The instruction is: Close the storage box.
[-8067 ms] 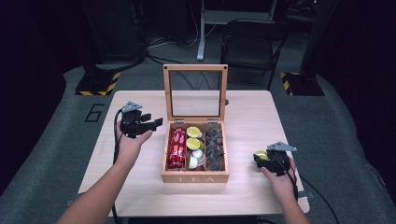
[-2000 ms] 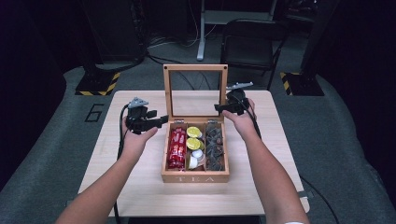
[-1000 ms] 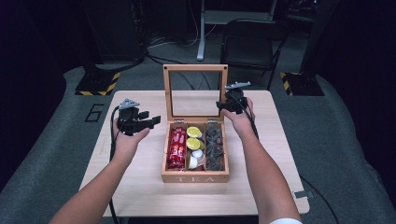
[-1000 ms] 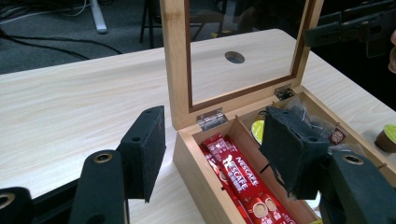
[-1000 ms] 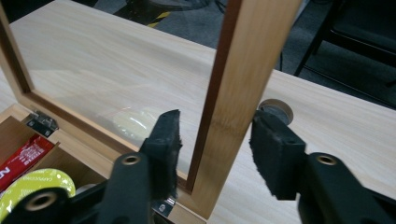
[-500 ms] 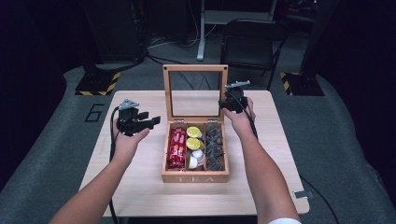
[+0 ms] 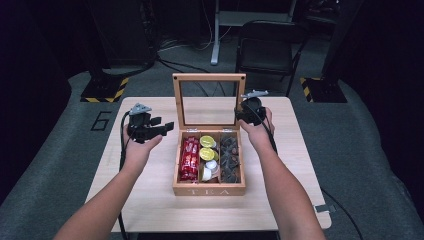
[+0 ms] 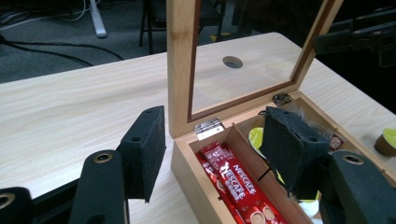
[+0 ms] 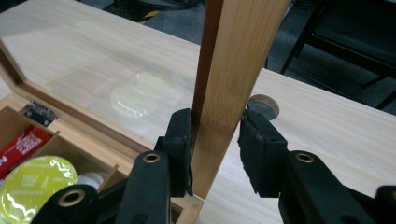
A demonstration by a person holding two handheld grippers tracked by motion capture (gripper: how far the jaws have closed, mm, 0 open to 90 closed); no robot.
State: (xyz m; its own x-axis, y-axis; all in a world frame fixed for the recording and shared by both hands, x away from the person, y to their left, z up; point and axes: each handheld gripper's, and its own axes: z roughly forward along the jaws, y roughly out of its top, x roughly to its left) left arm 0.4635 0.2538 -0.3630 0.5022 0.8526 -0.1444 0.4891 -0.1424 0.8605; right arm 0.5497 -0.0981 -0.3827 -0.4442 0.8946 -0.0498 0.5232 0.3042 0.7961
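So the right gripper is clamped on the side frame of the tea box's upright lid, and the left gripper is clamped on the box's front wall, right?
Not quite. The right gripper is indeed clamped on the side frame of the tea box's upright lid, as the right gripper view shows. But the left gripper holds nothing: in the high view it hovers beside the box with its jaws apart, near the back left corner, not the front wall.

"TEA" on box (image 7: 208, 191); "NESCAFE" on red sachets (image 8: 232, 179).

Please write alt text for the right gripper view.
The right hand-held gripper has just closed its jaws on the upright wooden lid frame of an open tea box on a wooden table.
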